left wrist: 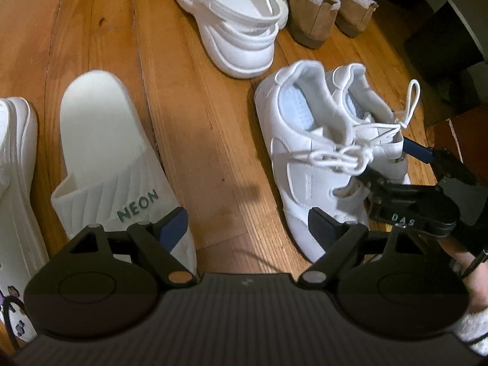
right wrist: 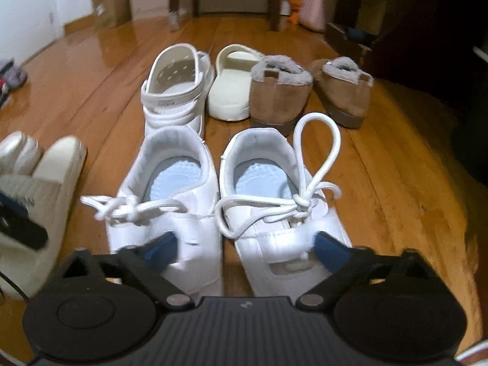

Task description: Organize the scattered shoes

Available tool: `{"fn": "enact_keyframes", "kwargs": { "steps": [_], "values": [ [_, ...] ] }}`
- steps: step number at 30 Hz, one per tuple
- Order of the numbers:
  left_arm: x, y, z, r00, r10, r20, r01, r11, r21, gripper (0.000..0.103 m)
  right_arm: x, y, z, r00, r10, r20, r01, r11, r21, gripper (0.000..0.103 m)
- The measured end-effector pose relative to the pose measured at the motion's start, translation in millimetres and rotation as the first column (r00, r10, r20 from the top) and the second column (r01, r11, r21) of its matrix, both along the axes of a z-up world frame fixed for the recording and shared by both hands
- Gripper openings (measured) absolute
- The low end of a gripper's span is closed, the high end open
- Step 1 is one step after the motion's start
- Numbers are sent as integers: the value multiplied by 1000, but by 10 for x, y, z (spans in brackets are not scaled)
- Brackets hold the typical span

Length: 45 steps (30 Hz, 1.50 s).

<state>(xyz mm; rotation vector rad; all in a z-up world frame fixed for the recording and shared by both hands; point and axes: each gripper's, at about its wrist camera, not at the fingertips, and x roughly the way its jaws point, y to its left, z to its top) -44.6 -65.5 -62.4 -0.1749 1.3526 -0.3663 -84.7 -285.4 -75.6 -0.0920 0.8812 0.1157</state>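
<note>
The right tool is spread wide over the toes of the white sneaker pair, which stands side by side on the wood floor; it is best nudged evenly so heels stay level behind the clog and fur slippers. The left tool, also apart and empty, alone shows the NEON slide clearly.

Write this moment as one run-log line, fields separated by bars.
left claw: open, empty | right claw: open, over white sneaker pair | NEON slide: floor, apart from cream slide | fur boots: paired
</note>
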Motion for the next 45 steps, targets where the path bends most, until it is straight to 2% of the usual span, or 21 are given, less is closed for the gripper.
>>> {"fn": "enact_keyframes", "kwargs": {
  "steps": [1,3,4,7,10,11,13,17,23,25,27,29,31,33,35,37,38,40,42,43,45],
  "values": [
    [-1,5,-18,1000,2,-5,-2,1000,0,86,-9,1,-1,1000,-3,5,3,1000,-3,43],
    [0,7,-38,1000,5,-12,-5,1000,0,86,-27,3,-3,1000,-9,16,9,1000,-9,42],
    [1,6,-41,1000,5,-13,-5,1000,0,86,-36,4,-4,1000,-12,22,13,1000,-13,43],
    [7,-15,-29,1000,6,-7,-6,1000,-1,86,-64,7,-7,999,-21,38,22,1000,-22,56],
    [1,-27,-35,1000,4,-6,-4,1000,-6,86,-88,43,-17,998,-31,62,34,998,-51,59],
    [-4,-33,-41,1000,3,-7,-4,1000,-7,86,-94,85,-27,997,-34,76,40,996,-80,43],
    [-18,-43,-64,1000,6,-13,-6,1000,-11,86,-121,170,-35,992,-68,109,81,989,-121,36],
    [-44,-29,-93,1000,8,-24,-8,1000,-16,86,-221,228,-53,978,-134,158,151,983,-101,30],
    [-32,2,-63,1000,13,-17,-14,1000,-17,86,-222,0,4,953,-255,164,265,963,-44,26],
    [-21,20,-62,1000,19,-17,-19,1000,-21,86,-233,-121,30,944,-275,182,292,953,-75,25],
    [-20,30,-69,1000,17,-22,-17,1000,-24,86,-238,-223,42,939,-279,202,307,944,-121,14],
    [-20,42,-71,1000,17,-25,-17,1000,-25,86,-232,-313,60,936,-283,211,319,933,-166,10],
    [-18,53,-72,1000,15,-25,-16,1000,-26,86,-171,-506,97,943,-280,182,310,936,-168,2],
    [-12,54,-81,1000,13,-25,-14,1000,-26,86,-143,-587,109,938,-295,182,325,932,-164,3],
    [-2,66,-98,999,19,-32,-20,999,-29,86,-72,-628,119,942,-304,143,326,929,-173,5],
    [12,67,-110,999,21,-35,-22,999,-29,86,-68,-631,154,932,-343,118,356,927,-120,8],
    [10,66,-102,999,23,-34,-23,999,-27,86,-93,-594,169,922,-370,111,382,917,-117,18],
    [23,67,-100,999,26,-32,-27,999,-26,86,-153,-501,195,898,-428,101,438,890,-127,29],
    [28,78,-92,999,28,-30,-28,999,-23,86,-163,-514,153,893,-440,96,449,886,-118,28],
    [38,87,-78,999,29,-25,-29,999,-18,86,-165,-526,127,891,-444,94,452,885,-113,33],
    [58,106,-48,999,32,-15,-32,999,-9,86,-169,-552,76,888,-451,89,458,883,-101,33]
  ]
}}
